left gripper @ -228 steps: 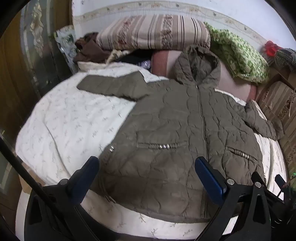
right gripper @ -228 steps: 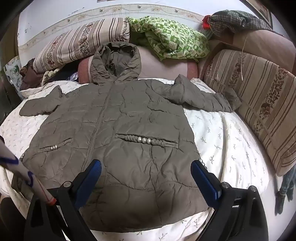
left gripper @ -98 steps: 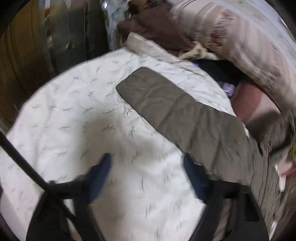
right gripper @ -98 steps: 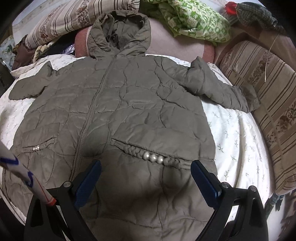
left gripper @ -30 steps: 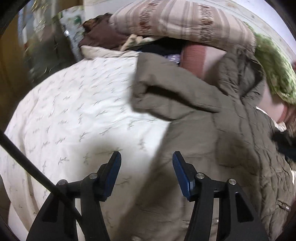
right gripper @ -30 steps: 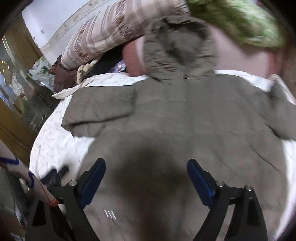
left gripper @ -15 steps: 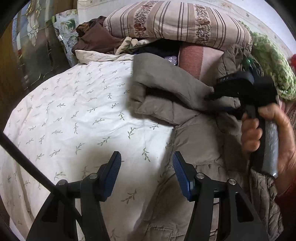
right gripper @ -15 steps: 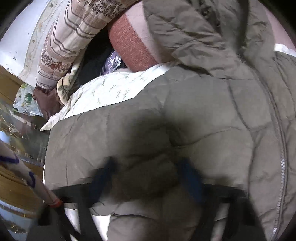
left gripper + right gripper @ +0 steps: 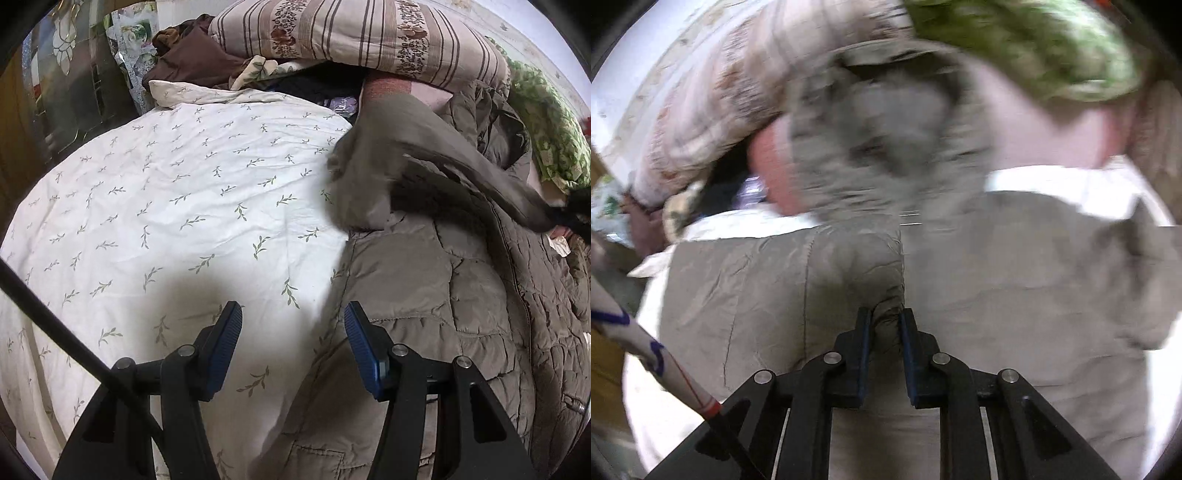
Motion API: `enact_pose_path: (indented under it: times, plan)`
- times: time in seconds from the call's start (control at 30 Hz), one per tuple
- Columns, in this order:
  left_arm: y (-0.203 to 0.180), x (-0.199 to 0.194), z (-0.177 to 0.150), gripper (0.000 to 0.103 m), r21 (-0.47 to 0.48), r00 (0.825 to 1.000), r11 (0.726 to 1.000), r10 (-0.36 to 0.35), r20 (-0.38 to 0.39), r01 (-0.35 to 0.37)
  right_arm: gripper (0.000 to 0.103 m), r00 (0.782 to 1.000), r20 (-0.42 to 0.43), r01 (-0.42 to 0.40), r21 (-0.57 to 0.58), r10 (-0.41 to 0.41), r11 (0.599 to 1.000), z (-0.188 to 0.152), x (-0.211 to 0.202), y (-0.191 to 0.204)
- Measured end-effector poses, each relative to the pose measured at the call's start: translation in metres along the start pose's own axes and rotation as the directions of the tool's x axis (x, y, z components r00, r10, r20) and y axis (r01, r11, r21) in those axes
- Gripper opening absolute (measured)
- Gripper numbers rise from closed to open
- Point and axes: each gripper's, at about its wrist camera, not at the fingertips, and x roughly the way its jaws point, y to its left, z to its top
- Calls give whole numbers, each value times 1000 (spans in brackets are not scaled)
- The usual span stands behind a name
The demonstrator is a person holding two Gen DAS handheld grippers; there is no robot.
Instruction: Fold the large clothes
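Note:
An olive quilted hooded jacket (image 9: pixel 461 295) lies front up on a bed with a white leaf-print cover (image 9: pixel 166 206). Its sleeve (image 9: pixel 417 162) is lifted and drawn across the chest toward the right. My right gripper (image 9: pixel 884 325) is shut on a fold of that sleeve (image 9: pixel 820 280); the hood (image 9: pixel 882 122) shows blurred behind it. My left gripper (image 9: pixel 293 332) is open and empty, low over the bed at the jacket's side edge.
A striped pillow (image 9: pixel 354 37) and brown clothes (image 9: pixel 192 59) lie at the head of the bed. A green patterned blanket (image 9: pixel 546 122) is at the far right. A glass-panelled wooden door (image 9: pixel 66 81) stands to the left.
My right gripper has closed on the sleeve and pulled it right, across the jacket. My left gripper has stayed open and nearly still over the bed.

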Motion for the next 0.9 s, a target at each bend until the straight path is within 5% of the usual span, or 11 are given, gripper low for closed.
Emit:
enact_pose_path:
  times: [0.17,0.27,0.43,0.6,0.77,0.9]
  plan:
    - [-6,-1,-1,57,22,1000,1000,-6,-2,6,16,971,-16,239,47,-239,970,-6,6,-90]
    - [-10,1,-2,57,36,1000,999,-2,-5,2,16,959,-73,280,110,-273,954,-8,24,-130]
    - [-13,6,-3,57,49,1000,999,12,-21,-10,23,956,-120,285,137,-269,949,-13,52,-144]
    - [-12,6,-4,57,41,1000,999,8,-25,-7,60,956,-47,293,156,-289,943,-9,17,-154]
    - [-16,3,-5,57,51,1000,999,-13,-28,14,60,961,50,263,122,-271,957,-11,-21,-141]
    - [-19,2,-7,57,57,998,997,-55,-35,57,60,983,-17,184,96,-183,978,-14,9,-121]
